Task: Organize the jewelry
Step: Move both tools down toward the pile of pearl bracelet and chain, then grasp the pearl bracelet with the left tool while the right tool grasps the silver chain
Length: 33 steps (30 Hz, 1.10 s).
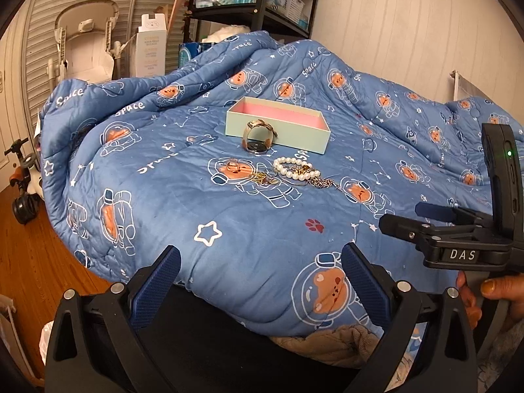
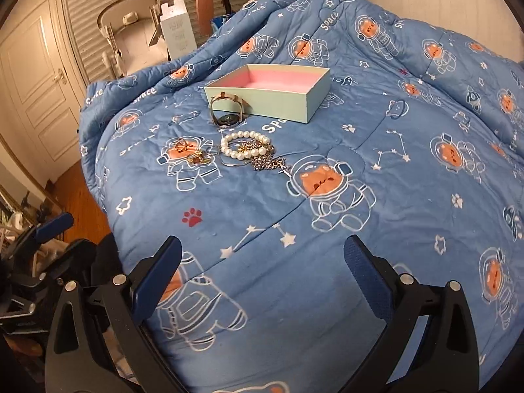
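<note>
Both your tools hang released, left tool [image 1: 260, 281] and right tool [image 2: 262, 275], near the bed's edge; the pearl bracelet [image 2: 244, 145], watch [image 2: 227, 111] and box [image 2: 271, 93] lie far ahead.

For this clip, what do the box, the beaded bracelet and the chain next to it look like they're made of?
Box: looks like matte pale-green cardboard, with thin straight walls, sharp corners and a pink lining.
Beaded bracelet: glossy white round beads, seemingly pearl or imitation pearl; which of the two cannot be told.
Chain: small shiny links glinting silver and gold, likely metal.
</note>
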Available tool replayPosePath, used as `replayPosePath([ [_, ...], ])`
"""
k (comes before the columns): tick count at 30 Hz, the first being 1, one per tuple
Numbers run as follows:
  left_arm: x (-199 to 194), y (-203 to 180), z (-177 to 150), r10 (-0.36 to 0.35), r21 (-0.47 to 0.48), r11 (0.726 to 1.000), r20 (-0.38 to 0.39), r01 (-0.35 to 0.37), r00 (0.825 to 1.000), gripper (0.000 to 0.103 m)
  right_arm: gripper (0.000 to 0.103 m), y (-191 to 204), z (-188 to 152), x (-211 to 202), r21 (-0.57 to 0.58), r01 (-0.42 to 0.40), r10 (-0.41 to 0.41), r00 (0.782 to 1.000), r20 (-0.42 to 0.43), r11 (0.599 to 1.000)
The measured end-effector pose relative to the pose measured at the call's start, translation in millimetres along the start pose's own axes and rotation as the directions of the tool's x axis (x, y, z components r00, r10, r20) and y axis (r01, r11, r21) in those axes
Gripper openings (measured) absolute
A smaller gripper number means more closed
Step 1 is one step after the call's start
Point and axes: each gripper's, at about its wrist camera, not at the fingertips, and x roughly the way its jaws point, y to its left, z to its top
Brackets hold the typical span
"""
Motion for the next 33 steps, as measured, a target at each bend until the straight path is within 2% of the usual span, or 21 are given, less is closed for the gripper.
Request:
replayPosePath([
  [3, 19, 1, 12, -0.001, 0.044, 0.999, -0.068, 0.004, 0.998, 0.096, 0.096, -13, 18, 16, -0.031, -0.038, 0.038, 0.999, -0.019, 0.999],
  [6, 38, -1, 22, 0.020, 0.094, 0.996, -0.113, -0.009, 0.993, 0.096, 0.078, -20, 33, 36, -0.078, -0.082, 0.077, 0.995, -0.063, 0.994],
  [9, 53, 7, 30, -0.028, 0.060, 0.997, -0.149, 0.038, 0.988, 0.096, 0.071, -18, 43, 58, -0.161, -0.118, 0.102, 0.989, -0.103, 0.980],
  [11, 60, 15, 34, -0.055, 0.017, 0.998, -0.152, 0.058, 0.987, 0.096, 0.063, -16, 47, 72, -0.210, -0.131, 0.105, 0.986, -0.131, 0.969],
  [14, 67, 24, 41, -0.064, 0.002, 0.998, -0.142, 0.065, 0.988, 0.096, 0.061, -13, 51, 87, -0.261, -0.151, 0.110, 0.980, -0.166, 0.953],
  [18, 76, 25, 54, -0.067, 0.027, 0.997, -0.135, 0.071, 0.989, 0.096, 0.061, -13, 55, 103, -0.308, -0.164, 0.109, 0.976, -0.188, 0.937],
  [20, 84, 23, 63, -0.089, 0.027, 0.995, -0.145, 0.094, 0.985, 0.096, 0.055, -14, 57, 110, -0.310, -0.175, 0.116, 0.973, -0.200, 0.934],
  [25, 113, 10, 91, -0.116, 0.070, 0.989, -0.175, 0.130, 0.978, 0.078, 0.052, -15, 65, 118, -0.323, -0.213, 0.145, 0.965, -0.220, 0.922],
  [29, 145, 3, 112, -0.155, 0.072, 0.982, -0.220, 0.175, 0.963, 0.063, 0.049, -15, 66, 119, -0.350, -0.248, 0.170, 0.957, -0.237, 0.903],
  [31, 162, 0, 118, -0.160, 0.079, 0.980, -0.251, 0.185, 0.955, 0.052, 0.047, -15, 68, 121, -0.358, -0.268, 0.185, 0.951, -0.249, 0.894],
  [33, 176, -2, 123, -0.162, 0.092, 0.977, -0.279, 0.194, 0.947, 0.050, 0.047, -15, 69, 123, -0.364, -0.285, 0.198, 0.945, -0.260, 0.886],
])
